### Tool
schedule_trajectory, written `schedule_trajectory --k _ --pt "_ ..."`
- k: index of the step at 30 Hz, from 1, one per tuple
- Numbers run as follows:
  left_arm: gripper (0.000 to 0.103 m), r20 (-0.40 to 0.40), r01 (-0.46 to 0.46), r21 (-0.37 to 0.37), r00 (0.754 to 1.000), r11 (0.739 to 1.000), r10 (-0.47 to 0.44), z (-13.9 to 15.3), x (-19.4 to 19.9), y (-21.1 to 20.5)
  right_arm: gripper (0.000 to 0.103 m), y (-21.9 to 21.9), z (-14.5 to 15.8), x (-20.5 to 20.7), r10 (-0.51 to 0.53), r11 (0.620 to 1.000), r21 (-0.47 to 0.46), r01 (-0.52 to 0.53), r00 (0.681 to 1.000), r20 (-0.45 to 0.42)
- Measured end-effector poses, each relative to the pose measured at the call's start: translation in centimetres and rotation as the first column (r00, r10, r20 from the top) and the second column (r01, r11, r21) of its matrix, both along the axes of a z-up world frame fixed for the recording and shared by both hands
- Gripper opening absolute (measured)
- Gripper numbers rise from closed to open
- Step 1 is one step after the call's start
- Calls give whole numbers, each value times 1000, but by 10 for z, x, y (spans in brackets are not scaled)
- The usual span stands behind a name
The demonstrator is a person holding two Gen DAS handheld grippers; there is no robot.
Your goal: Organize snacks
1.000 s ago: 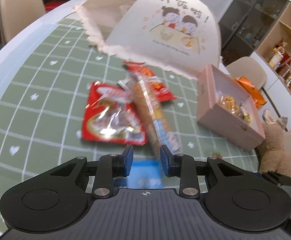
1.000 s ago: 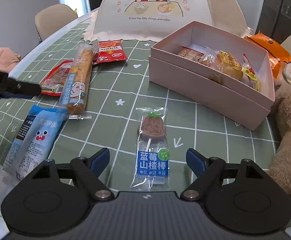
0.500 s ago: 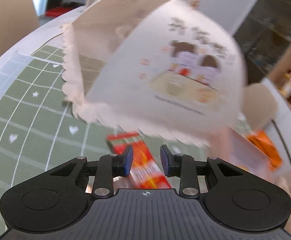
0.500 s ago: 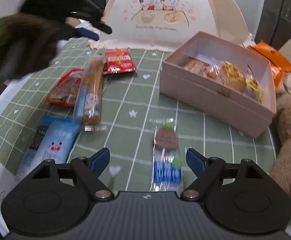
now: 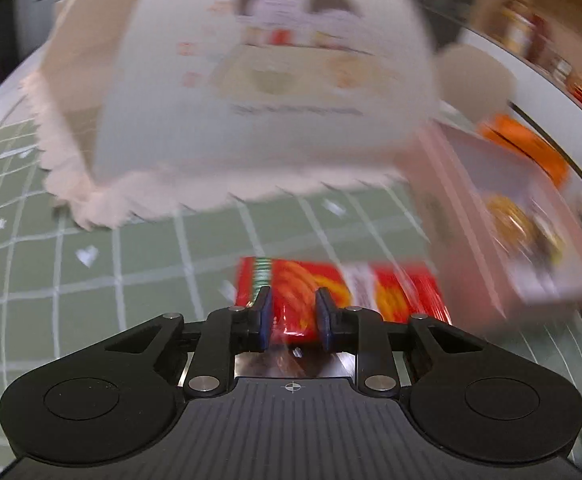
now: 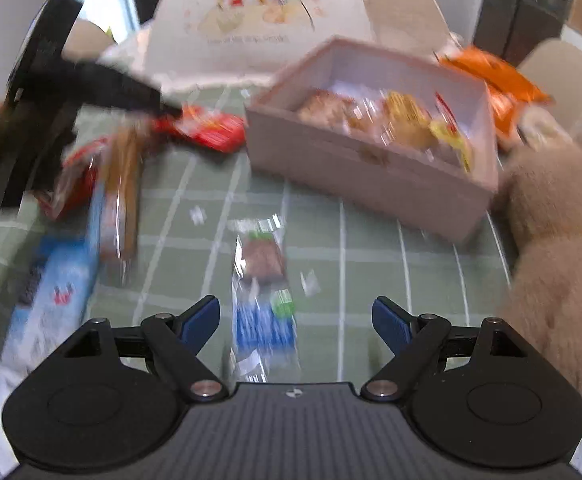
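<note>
Your left gripper [image 5: 292, 314] has just been narrowing its jaws around the near end of the red packet [image 5: 343, 294], which lies crosswise near the tabletop's far edge beside the one pink box [image 6: 375, 168]; through the blur, contact looks likely but unsure. Your right gripper [image 6: 295, 322] hangs spread over the lollipop [image 6: 263, 280], its long axis pointing straight away from you. Five snacks remain loose.
</note>
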State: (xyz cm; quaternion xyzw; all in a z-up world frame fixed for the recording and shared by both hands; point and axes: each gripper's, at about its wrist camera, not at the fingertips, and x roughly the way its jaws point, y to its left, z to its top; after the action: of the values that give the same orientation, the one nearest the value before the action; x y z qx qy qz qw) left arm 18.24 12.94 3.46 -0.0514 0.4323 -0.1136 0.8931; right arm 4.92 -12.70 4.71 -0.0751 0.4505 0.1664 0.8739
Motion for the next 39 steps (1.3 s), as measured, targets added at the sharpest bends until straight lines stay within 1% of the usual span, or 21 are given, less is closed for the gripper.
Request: schedule_trajectory --k 2,4,6,7,9,11,14,16,18,21,22,23,24,26,27,29,30,32,33,36,39 --pt "27 -4 59 -8 998 998 -59 0 -19 -8 84 15 4 7 58 998 -17 -58 997 49" --pt "25 -27 106 -29 994 994 -107 -2 -39 -9 84 37 10 14 132 990 -61 -126 984 119" --pt "25 -47 96 -77 994 992 -99 -2 -54 -2 84 55 17 22 203 978 -88 -191 965 165" --pt "25 -57 68 -106 996 992 -74 0 -62 4 84 66 22 27 232 972 -91 -219 955 186" --pt "25 -41 -30 -161 999 986 24 6 -81 20 85 84 30 40 264 964 -73 -255 943 203" --pt "25 -17 -129 -215 992 968 128 14 -101 38 85 104 36 60 272 962 -40 -270 941 203" --pt "25 -13 -260 -308 963 915 269 24 -128 59 85 132 29 95 205 977 21 -210 968 145" --pt "25 -13 -303 -328 949 895 316 29 -142 64 85 149 15 114 115 991 58 -120 990 79" --pt "25 -23 -334 -336 938 881 347 30 -158 67 85 164 -1 125 21 997 79 -22 1000 14" --pt "25 -46 -370 -330 925 869 376 31 -179 71 84 183 -24 140 -136 989 54 138 990 -38" --pt "25 -55 -381 -321 921 867 385 30 -185 71 88 186 -31 145 -169 983 60 172 984 -55" --pt "25 -64 -390 -311 918 867 391 29 -191 70 88 188 -35 147 -197 977 68 200 979 -44" --pt "25 -76 -396 -301 917 867 392 27 -196 69 89 192 -36 148 -208 976 61 209 978 -18" --pt "25 -98 -402 -292 915 868 391 21 -201 68 90 203 -41 153 -182 983 12 182 983 10" --pt "25 -112 -408 -290 913 866 392 18 -203 67 88 207 -42 156 -150 989 -15 150 988 19" --pt "25 -133 -423 -287 906 860 401 14 -206 66 72 206 -37 156 -69 997 -21 69 998 3" --pt "25 -137 -424 -292 906 857 401 14 -208 65 55 204 -32 154 -30 999 -29 29 1000 -9" --pt "25 -136 -407 -307 913 860 384 16 -209 61 40 196 -21 144 62 998 -25 -63 997 -37" --pt "25 -135 -395 -310 919 865 372 17 -209 58 24 188 -17 138 100 995 -5 -100 994 -52" --pt "25 -137 -348 -316 937 883 321 19 -205 45 16 156 -1 110 196 980 40 -193 976 -96" --pt "25 -144 -310 -313 950 898 278 18 -198 30 14 119 6 82 229 973 67 -222 966 -119"
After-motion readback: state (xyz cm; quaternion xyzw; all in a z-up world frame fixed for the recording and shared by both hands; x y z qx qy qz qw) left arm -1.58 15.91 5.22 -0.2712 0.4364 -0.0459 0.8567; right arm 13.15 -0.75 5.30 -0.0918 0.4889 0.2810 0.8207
